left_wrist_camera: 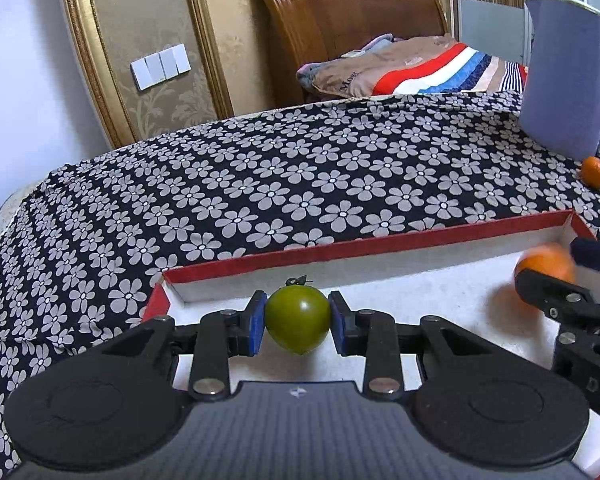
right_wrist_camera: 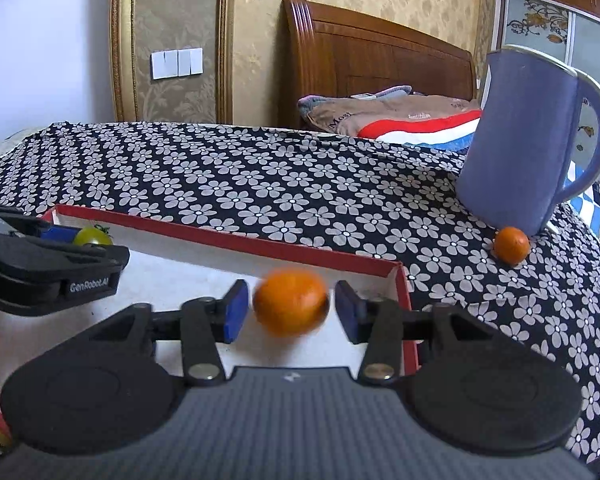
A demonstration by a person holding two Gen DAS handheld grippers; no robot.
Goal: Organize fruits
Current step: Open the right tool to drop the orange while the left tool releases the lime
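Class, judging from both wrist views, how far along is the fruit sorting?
Done: nothing rests in the red box yet. In hand: left gripper clamps a green tomato; right gripper, open, has an orange between its pads. Left: the small orange beside the jug.

Two close wrist views, both over red-rimmed tray (left_wrist_camera: 360, 246) (right_wrist_camera: 236, 240)

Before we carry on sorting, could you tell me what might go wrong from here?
1. The orange looks blurred and free between the right gripper's parted fingers, so it may roll inside the box.
2. Another small orange sits by the blue jug; reaching for it could knock the jug.
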